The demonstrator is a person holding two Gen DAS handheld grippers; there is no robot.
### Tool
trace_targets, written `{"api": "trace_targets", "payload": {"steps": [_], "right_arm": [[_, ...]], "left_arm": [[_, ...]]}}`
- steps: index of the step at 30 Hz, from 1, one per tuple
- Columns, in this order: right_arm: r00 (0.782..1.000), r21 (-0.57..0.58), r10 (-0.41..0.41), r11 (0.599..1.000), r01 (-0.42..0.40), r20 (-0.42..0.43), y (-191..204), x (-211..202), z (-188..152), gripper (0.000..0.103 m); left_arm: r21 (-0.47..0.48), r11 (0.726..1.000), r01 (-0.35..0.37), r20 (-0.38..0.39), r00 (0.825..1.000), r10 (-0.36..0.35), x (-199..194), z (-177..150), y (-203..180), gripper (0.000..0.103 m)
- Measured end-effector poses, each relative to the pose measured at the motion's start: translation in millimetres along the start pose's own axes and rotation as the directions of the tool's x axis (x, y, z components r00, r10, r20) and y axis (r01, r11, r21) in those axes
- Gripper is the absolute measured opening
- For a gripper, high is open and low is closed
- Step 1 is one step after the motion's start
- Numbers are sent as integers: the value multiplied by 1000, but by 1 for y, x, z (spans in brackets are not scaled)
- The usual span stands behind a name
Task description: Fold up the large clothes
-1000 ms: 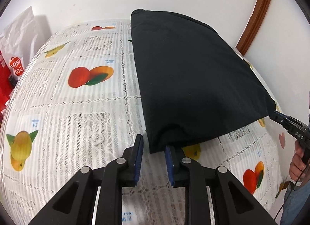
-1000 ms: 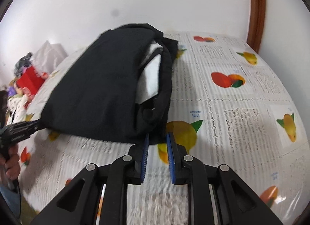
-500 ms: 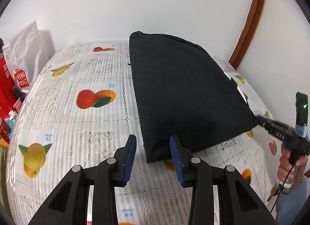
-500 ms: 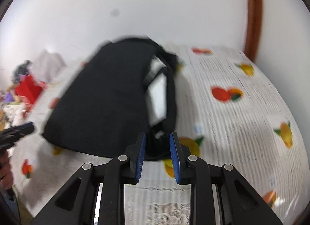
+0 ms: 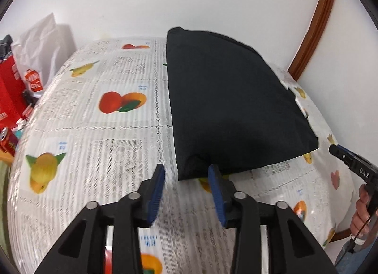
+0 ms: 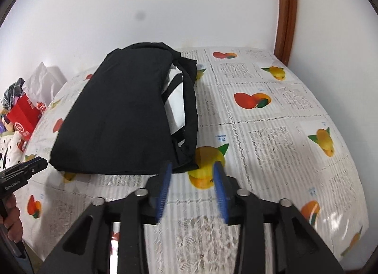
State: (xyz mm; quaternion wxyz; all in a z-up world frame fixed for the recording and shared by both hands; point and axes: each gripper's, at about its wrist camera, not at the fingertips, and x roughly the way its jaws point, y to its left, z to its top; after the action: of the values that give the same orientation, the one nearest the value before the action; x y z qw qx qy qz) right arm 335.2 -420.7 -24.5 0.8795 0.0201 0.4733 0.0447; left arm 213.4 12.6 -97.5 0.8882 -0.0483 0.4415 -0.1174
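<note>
A black garment (image 5: 231, 108) lies folded flat in a rectangle on the table with the fruit-print cloth (image 5: 94, 132). In the right wrist view the garment (image 6: 122, 118) shows a white inner patch along its right edge. My left gripper (image 5: 186, 170) is open and empty, just in front of the garment's near left corner. My right gripper (image 6: 192, 167) is open and empty, just in front of the near right corner. Each gripper also shows at the edge of the other's view: the right one (image 5: 349, 163) and the left one (image 6: 23, 172).
A white shopping bag (image 5: 40, 61) and red boxes (image 5: 9, 94) stand at the table's left end. A white wall runs behind the table, with a brown door frame (image 5: 314, 21) at the right. The table's near edge is close to both grippers.
Both grippers opened, let go of the garment's near corners and drew back a little. The garment settled flat on the table.
</note>
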Motion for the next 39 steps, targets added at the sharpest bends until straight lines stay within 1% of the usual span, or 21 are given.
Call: {"api": "trace_targets", "payload": {"steps": [1,5,7,9,11,12,13,15,16,19,21,22,25,29,33,39], "right_arm": [[1000,4,-2,1000,2,5,2,-7,0,51],[998,-1,-42,999,42,36,12,-39,-5,61],[997,-10,-50,999,51,58,18,-60,-11,66],[995,-15,-66,998,67,76,23,-76,-17,70],[991,-16,-91,996,92,95,26,-94,-25,71],[990,-14,-97,995,99,107,27,-104,-29,74],[988,-13,-101,995,104,117,28,-113,-34,81],[985,-9,-103,994,106,138,27,-127,-41,87],[983,-5,-101,995,103,153,26,-136,-46,91],[980,-3,-93,995,95,176,24,-155,-58,96],[976,-11,-103,994,107,194,24,-168,-66,98],[972,-16,-112,993,118,207,25,-176,-70,101],[964,-6,-138,990,143,226,25,-192,-78,102],[960,3,-139,990,143,243,23,-207,-86,102],[954,-8,-148,988,156,260,25,-215,-91,102],[952,0,-142,989,147,270,21,-219,-93,102]], "left_arm": [[-10,1000,-13,16,1000,13,-11,-2,-1,53],[-3,999,-42,75,996,42,-44,-9,-8,61],[3,999,-53,96,994,53,-60,-15,-12,69],[32,996,-78,111,991,74,-77,-23,-21,73],[50,993,-104,127,987,97,-90,-30,-28,74],[52,993,-109,136,985,102,-96,-34,-30,76],[53,993,-108,143,985,99,-104,-38,-33,78],[46,993,-104,152,984,96,-113,-44,-37,81],[43,993,-107,158,983,99,-118,-47,-39,84],[39,992,-117,175,979,108,-133,-59,-45,84],[35,992,-121,186,976,113,-141,-66,-47,87],[36,992,-124,190,975,115,-145,-69,-48,88],[37,990,-139,208,970,128,-157,-77,-51,90],[30,988,-152,225,964,141,-171,-83,-53,93],[31,987,-157,244,959,145,-180,-87,-57,93],[36,985,-166,252,956,152,-183,-89,-61,93]]}}
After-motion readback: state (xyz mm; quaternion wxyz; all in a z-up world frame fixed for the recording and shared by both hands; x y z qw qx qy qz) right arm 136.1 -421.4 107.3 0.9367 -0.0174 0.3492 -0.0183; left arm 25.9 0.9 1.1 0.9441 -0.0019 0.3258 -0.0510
